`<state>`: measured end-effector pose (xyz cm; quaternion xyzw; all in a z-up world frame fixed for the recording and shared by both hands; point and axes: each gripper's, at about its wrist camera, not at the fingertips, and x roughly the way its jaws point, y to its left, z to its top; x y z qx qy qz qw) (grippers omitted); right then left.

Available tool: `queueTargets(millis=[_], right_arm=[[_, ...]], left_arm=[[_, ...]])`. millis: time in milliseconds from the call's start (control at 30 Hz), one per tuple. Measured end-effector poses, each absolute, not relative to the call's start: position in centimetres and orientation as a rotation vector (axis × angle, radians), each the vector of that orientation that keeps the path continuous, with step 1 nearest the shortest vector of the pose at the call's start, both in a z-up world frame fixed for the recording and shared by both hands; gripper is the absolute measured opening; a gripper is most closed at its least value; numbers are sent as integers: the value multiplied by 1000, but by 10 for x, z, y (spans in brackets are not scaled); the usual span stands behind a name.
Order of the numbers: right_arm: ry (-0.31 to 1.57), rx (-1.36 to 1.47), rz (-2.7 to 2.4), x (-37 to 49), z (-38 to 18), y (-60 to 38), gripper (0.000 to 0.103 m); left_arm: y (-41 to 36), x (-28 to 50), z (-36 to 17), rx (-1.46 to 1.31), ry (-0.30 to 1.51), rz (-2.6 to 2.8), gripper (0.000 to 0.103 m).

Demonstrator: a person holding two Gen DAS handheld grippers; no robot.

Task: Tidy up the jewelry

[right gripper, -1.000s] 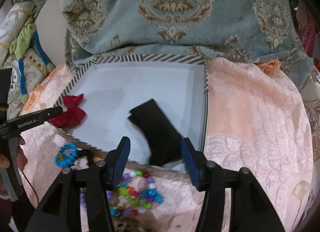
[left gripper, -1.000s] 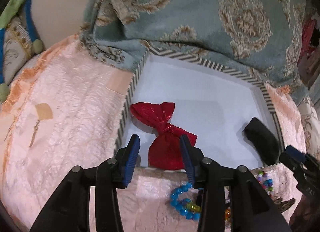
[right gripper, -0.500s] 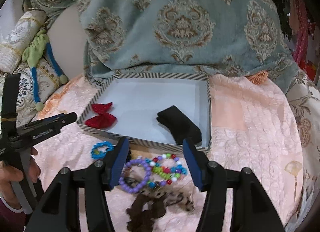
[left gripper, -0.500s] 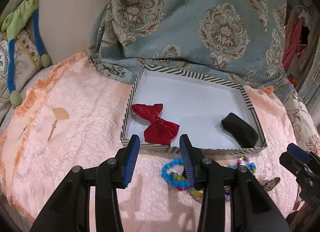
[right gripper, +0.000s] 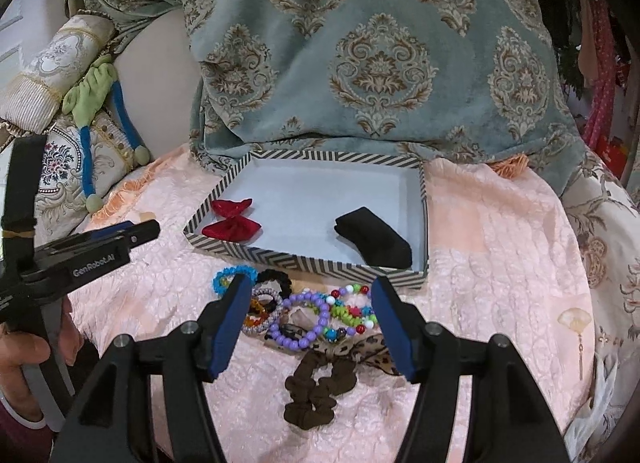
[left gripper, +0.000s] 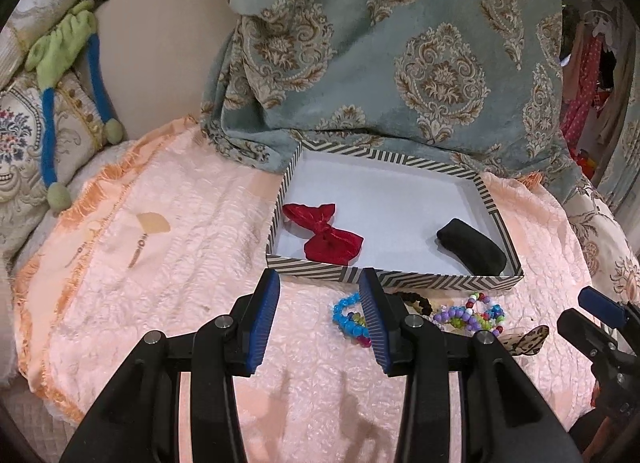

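Left wrist view: left hand-held gripper [left gripper: 320, 305] released, nothing between its fingers, hovering over the peach bedspread [left gripper: 160, 263] just short of the striped box [left gripper: 394, 278]. Red bow [left gripper: 325, 233] and black pouch [left gripper: 472, 252] already lie inside the box, apparently sorted. Blue bead bracelet [left gripper: 346, 313] sits outside by the right finger.

Right wrist view: right hand-held gripper [right gripper: 310, 321] also released and empty, poised above the unsorted heap: purple bead bracelet [right gripper: 306, 321], multicolour bead strand [right gripper: 354, 309], brown scrunchie [right gripper: 316, 389], leopard bow [right gripper: 366, 349]. Probably lining up the next pick.
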<state>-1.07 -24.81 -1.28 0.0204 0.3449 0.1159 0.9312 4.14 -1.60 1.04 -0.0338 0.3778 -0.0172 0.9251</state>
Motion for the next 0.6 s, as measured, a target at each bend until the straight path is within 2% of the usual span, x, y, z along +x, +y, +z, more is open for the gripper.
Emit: queueTargets(millis=[600], right_arm=[[667,31,217,-39,5,-254,65]], left_arm=[[-25,11,28,-31,732,-42,25]])
